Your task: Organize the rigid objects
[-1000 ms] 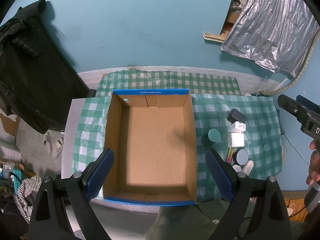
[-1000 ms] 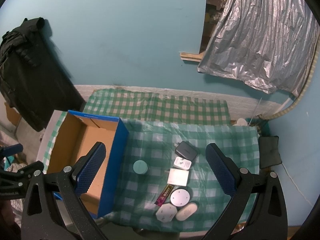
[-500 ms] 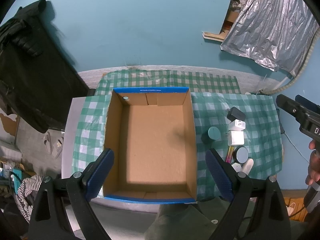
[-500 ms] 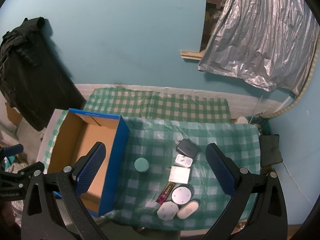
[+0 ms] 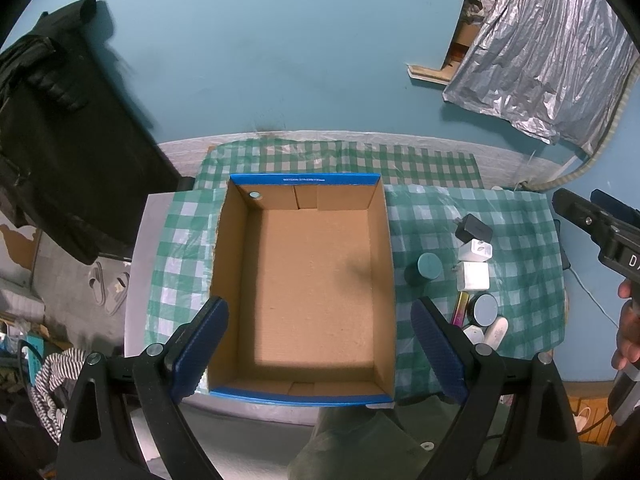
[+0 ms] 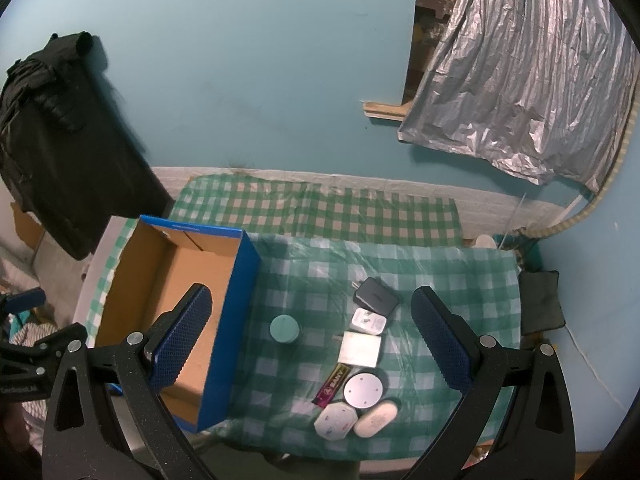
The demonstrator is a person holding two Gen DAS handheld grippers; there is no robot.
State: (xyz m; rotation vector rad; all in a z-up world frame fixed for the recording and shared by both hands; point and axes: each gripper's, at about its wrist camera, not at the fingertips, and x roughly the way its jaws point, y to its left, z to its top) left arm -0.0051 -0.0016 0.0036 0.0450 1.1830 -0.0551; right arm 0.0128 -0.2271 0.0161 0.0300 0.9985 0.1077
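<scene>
An empty blue-edged cardboard box (image 5: 244, 248) (image 6: 236, 312) stands on the green checked tablecloth (image 6: 320, 264). Right of it lie several small objects: a teal round jar (image 6: 285, 329) (image 5: 429, 265), a black charger (image 6: 376, 297), a white plug adapter (image 6: 369, 321), a white square charger (image 6: 359, 349), a maroon bar (image 6: 333, 384), a silver disc (image 6: 362, 390), a white hexagonal piece (image 6: 335, 421) and a white oval case (image 6: 376, 418). My left gripper (image 5: 319, 348) is open, high above the box. My right gripper (image 6: 310, 340) is open, high above the objects.
A black jacket (image 6: 60, 128) hangs on the left wall. A crinkled silver sheet (image 6: 520, 80) hangs at the upper right. A dark pad (image 6: 541, 300) lies off the table's right edge. The right gripper also shows at the right edge of the left wrist view (image 5: 600, 232).
Both grippers have drifted slightly; the box and objects sit a little higher in both views. Nothing on the table has moved.
</scene>
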